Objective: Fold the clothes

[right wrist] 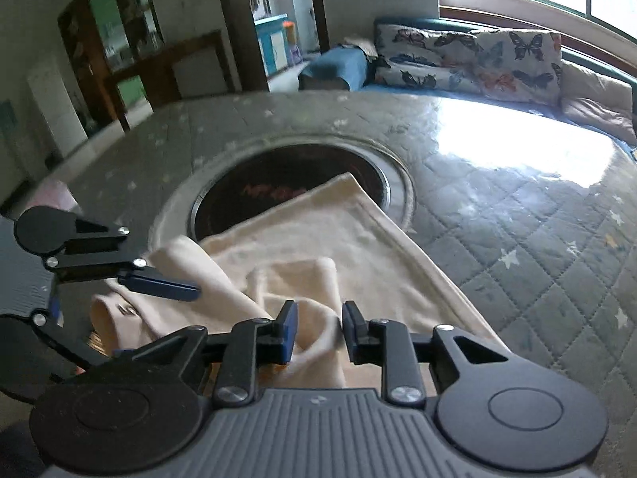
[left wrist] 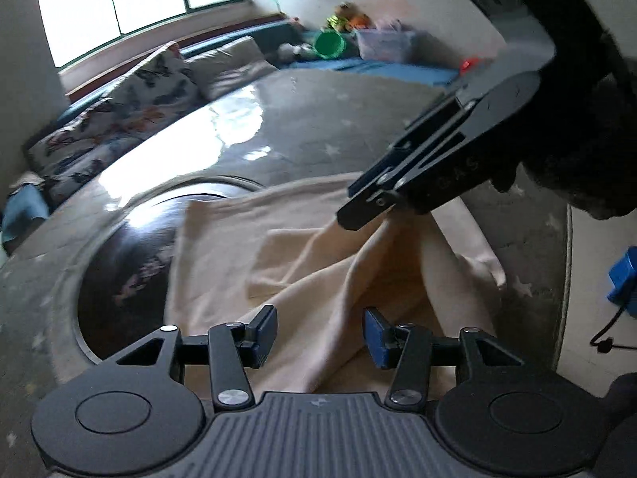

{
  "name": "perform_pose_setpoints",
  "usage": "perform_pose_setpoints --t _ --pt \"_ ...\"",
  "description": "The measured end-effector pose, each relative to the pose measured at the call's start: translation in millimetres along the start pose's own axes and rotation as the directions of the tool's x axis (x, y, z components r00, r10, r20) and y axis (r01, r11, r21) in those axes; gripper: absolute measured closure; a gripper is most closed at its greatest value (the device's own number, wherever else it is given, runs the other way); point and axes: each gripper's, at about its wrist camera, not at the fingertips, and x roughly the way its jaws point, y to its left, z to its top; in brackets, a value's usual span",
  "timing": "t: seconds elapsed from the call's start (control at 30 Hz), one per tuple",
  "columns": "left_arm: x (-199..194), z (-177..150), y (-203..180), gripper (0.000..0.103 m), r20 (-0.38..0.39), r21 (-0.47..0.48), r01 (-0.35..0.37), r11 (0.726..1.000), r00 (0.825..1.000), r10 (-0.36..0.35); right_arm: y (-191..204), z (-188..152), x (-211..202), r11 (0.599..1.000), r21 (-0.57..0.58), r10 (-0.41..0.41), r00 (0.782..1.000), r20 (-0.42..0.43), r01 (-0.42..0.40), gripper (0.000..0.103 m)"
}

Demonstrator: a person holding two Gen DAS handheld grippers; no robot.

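A cream garment (left wrist: 318,247) lies crumpled on a round table with a grey quilted cover (right wrist: 517,247), partly over the dark glass disc (right wrist: 278,183) at the table's centre. My left gripper (left wrist: 320,334) hangs open just above the garment's near part, nothing between its pads. One finger (right wrist: 159,283) of it shows at the left of the right wrist view, over a rolled sleeve (right wrist: 115,318). My right gripper (right wrist: 318,328) stands narrowly open, with a loose rounded fold of the garment (right wrist: 318,279) between its pads. Its tips (left wrist: 350,215) meet a raised ridge of cloth.
A sofa with butterfly cushions (right wrist: 469,59) and a window lie beyond the table. A blue box with a cable (left wrist: 623,279) sits off the table's right edge. A green bucket (left wrist: 329,44) and toys are far back. A wooden cabinet (right wrist: 119,40) stands at the far left.
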Motion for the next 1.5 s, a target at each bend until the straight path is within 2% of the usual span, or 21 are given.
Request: perform_pose_setpoints --t 0.07,0.1,0.13,0.2,0.3,0.43,0.53,0.57,0.63,0.73,0.77,0.8,0.87,0.97,1.03,1.1,1.17,1.23,1.3,1.4,1.5 --pt "12.4 1.4 -5.5 0.057 -0.007 0.034 0.006 0.999 1.0 -0.006 -1.4 -3.9 2.3 1.0 -0.005 -0.005 1.0 -0.018 0.005 0.079" --pt "14.7 0.6 -6.5 0.076 -0.008 0.04 0.004 0.999 1.0 -0.004 -2.1 -6.5 2.2 1.0 -0.005 -0.002 1.0 -0.023 0.002 0.084" --pt "16.8 -0.4 -6.2 0.086 -0.005 0.035 0.007 0.999 1.0 -0.007 -2.4 -9.4 1.1 1.0 -0.005 -0.002 1.0 -0.021 0.002 0.094" --pt "16.7 -2.6 -1.8 0.095 0.007 0.01 0.006 1.0 1.0 -0.006 -1.8 -15.1 -5.1 1.0 -0.008 -0.021 1.0 0.005 0.021 0.096" --pt "3.2 -5.5 18.3 0.098 0.046 -0.06 -0.05 0.997 0.998 0.053 -2.8 -24.6 -23.2 0.998 0.008 -0.069 0.995 0.072 0.068 0.097" --pt "-29.9 -15.4 62.8 0.099 0.093 -0.202 -0.156 0.967 0.98 0.178 -10.9 -40.4 -61.6 0.983 0.084 -0.175 0.969 0.172 0.163 0.097" --pt "-62.8 -33.2 106.4 0.099 0.098 -0.34 -0.236 0.91 0.954 0.284 -19.5 -62.1 -96.5 0.956 0.187 -0.266 0.937 0.225 0.226 0.097" --pt "-73.6 -42.4 121.8 0.099 0.09 -0.391 -0.263 0.882 0.943 0.321 -21.4 -73.0 -109.6 0.941 0.226 -0.306 0.922 0.238 0.254 0.097" --pt "-91.7 -64.8 145.5 0.099 0.062 -0.474 -0.305 0.826 0.924 0.377 -23.7 -95.1 -128.0 0.911 0.303 -0.355 0.905 0.235 0.279 0.097" --pt "-113.9 -103.5 174.5 0.099 -0.005 -0.575 -0.361 0.735 0.899 0.438 -22.3 -124.6 -137.6 0.871 0.382 -0.394 0.904 0.167 0.309 0.096" --pt "-118.2 -115.8 181.5 0.099 -0.034 -0.598 -0.377 0.707 0.893 0.448 -21.7 -135.5 -138.2 0.861 0.403 -0.389 0.912 0.13 0.31 0.094" --pt "-120.1 -126.1 186.4 0.098 -0.064 -0.615 -0.39 0.685 0.891 0.45 -21.5 -144.5 -137.4 0.853 0.42 -0.382 0.919 0.1 0.309 0.089" --pt "-121.5 -149.7 197.0 0.095 -0.14 -0.642 -0.419 0.642 0.887 0.439 -21.8 -151.7 -137.0 0.842 0.433 -0.391 0.917 0.079 0.322 0.087" --pt "-116.1 -163.3 200.2 0.09 -0.22 -0.629 -0.465 0.623 0.875 0.431 -26.6 -144.0 -143.2 0.83 0.438 -0.427 0.898 0.102 0.345 0.084" --pt "-117.9 -159.8 199.5 0.076 -0.227 -0.604 -0.491 0.627 0.861 0.455 -29.3 -131.8 -147.4 0.833 0.43 -0.443 0.886 0.139 0.349 0.082" --pt "-118.7 -148.0 199.7 0.058 -0.226 -0.572 -0.532 0.624 0.834 0.503 -35.5 -118.2 -142.0 0.847 0.415 -0.428 0.888 0.165 0.331 0.079" --pt "-119.4 -135.5 200.4 0.058 -0.202 -0.574 -0.525 0.628 0.835 0.513 -42.6 -104.7 -132.1 0.864 0.399 -0.4 0.899 0.178 0.306 0.079" --pt "-114.3 -115.0 194.8 0.058 -0.167 -0.572 -0.49 0.658 0.855 0.491 -49.5 -92.1 -114.2 0.883 0.381 -0.354 0.921 0.161 0.273 0.079" --pt "-101.5 -89.7 182.3 0.058 -0.12 -0.534 -0.442 0.721 0.884 0.453 -55.5 -82.4 -94.3 0.896 0.37 -0.312 0.942 0.126 0.247 0.079" --pt "-67.9 -54.1 159.5 0.058 -0.044 -0.452 -0.326 0.83 0.938 0.344 -65.7 -74.0 -66.2 0.903 0.354 -0.285 0.956 0.067 0.244 0.079" --pt "-25.6 -21.8 145.3 0.058 -0.028 -0.382 -0.236 0.894 0.97 0.243 -73.6 -69.1 -48.2 0.907 0.353 -0.254 0.967 0.027 0.228 0.079"
